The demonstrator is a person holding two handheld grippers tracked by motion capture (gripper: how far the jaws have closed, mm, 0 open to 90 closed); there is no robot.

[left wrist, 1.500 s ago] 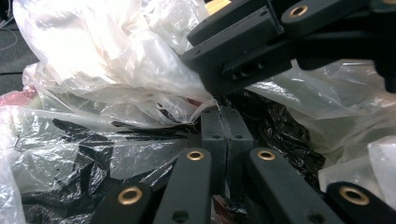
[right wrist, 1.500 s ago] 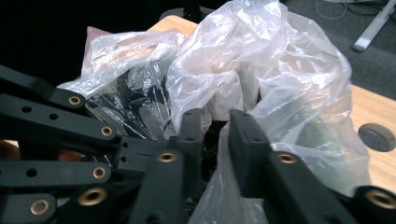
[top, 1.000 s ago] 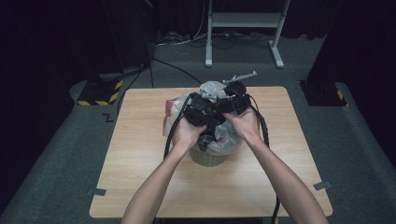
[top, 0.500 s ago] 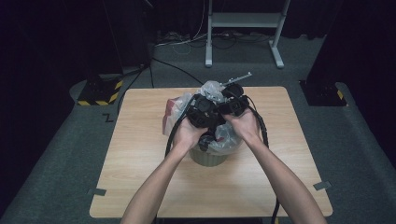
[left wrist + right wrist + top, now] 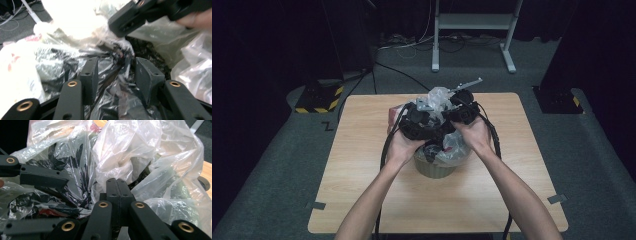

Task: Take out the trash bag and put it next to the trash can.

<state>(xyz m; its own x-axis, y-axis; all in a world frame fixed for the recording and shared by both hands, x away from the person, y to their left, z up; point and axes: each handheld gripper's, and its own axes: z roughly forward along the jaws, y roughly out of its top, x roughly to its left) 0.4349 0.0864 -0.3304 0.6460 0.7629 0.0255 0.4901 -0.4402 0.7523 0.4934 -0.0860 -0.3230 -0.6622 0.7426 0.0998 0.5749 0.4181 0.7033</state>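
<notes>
A round olive bin [image 5: 439,167] stands mid-table, lined with a crumpled clear plastic bag [image 5: 439,97] that has dark scraps inside. Both hands hold their grippers over its mouth. My left gripper [image 5: 115,65] has just been opening; its jaws stand apart with loose bag film [image 5: 112,82] lying between them, not pinched. My right gripper [image 5: 117,182] has just been closing; its jaws meet and pinch a fold of the clear plastic bag [image 5: 125,152]. In the left gripper view the right gripper [image 5: 125,21] sits at the upper right, on the film.
The wooden table [image 5: 362,190] has bare board around the bin. A pink-and-white bag [image 5: 393,112] lies behind the left hand. Cables trail from both grippers toward the near edge. A white stand [image 5: 472,22] and a yellow-black striped foot [image 5: 319,97] are on the floor beyond.
The left hand has shifted slightly to the left over the bin. The right hand has kept its place. The bag top stays bunched between the two grippers.
</notes>
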